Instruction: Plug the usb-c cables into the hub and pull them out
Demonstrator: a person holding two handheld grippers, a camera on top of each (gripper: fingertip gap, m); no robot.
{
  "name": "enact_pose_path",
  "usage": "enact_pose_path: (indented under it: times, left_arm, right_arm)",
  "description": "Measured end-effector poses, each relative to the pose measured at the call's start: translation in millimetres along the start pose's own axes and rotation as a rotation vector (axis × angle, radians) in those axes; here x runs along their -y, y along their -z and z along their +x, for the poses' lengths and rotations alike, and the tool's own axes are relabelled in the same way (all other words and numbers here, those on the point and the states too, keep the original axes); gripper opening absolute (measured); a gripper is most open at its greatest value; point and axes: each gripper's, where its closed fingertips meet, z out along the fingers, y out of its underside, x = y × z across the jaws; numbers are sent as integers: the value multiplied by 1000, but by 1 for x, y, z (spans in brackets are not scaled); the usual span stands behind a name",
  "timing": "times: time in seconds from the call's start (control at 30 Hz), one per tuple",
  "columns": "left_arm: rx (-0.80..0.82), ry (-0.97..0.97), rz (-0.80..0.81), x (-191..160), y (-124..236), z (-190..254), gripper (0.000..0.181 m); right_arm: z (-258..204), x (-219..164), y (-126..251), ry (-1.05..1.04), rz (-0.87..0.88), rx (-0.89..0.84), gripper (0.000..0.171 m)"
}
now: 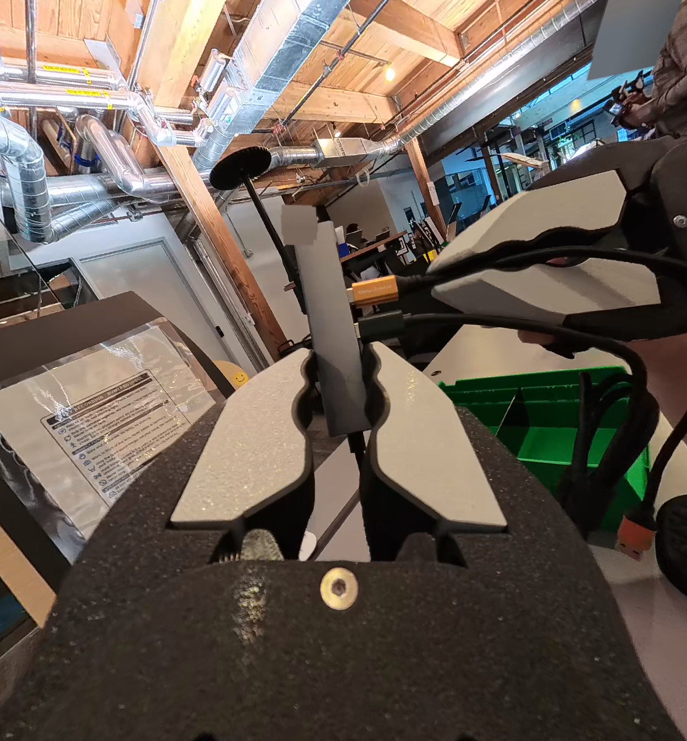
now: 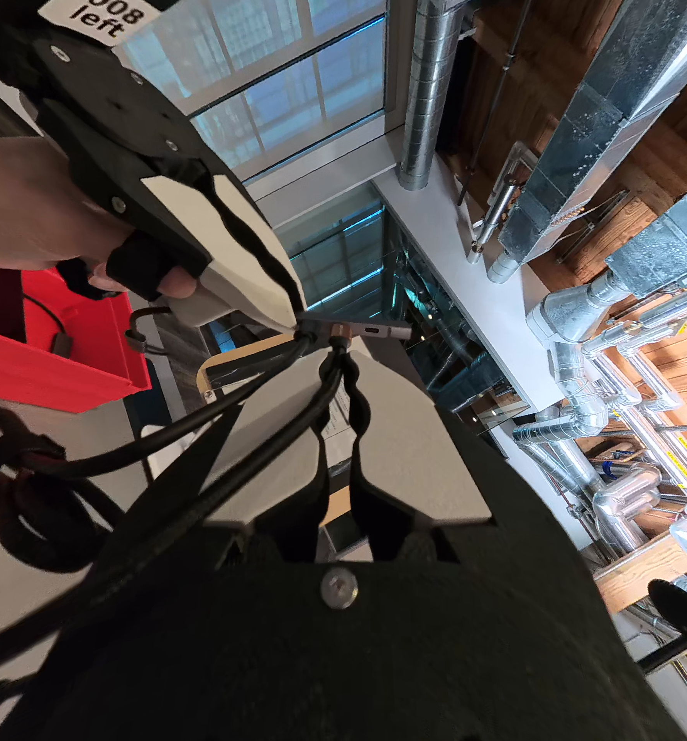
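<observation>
My left gripper (image 1: 338, 363) is shut on the lower part of a slim grey hub (image 1: 332, 304) and holds it upright in the air. A black USB-C plug (image 1: 382, 326) sits in the hub's right edge. Just above it, a gold plug (image 1: 374, 289) meets the same edge. My right gripper (image 1: 436, 276) comes in from the right, shut on the black cable just behind the gold plug. In the right wrist view, my right gripper (image 2: 338, 359) is right behind the gold plug (image 2: 340, 331) at the hub (image 2: 378, 331). The left gripper (image 2: 293, 316) comes from the upper left.
A green divided bin (image 1: 554, 425) with coiled black cables (image 1: 610, 433) stands at the right on a white table (image 1: 474, 353). An orange USB-A plug (image 1: 634, 537) dangles. A clear stand with a printed sheet (image 1: 105, 425) is at the left. A red bin (image 2: 73, 361) is behind the left hand. The left gripper's tips are roughly 5 centimetres from the right gripper's.
</observation>
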Motion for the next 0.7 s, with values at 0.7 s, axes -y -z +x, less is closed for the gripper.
enact_pose_path:
  times: [0.7]
  left_arm:
    - [19,-21,-19,1,-2,1,21]
  right_arm:
    - [1,1,-3,37,18,-52,5]
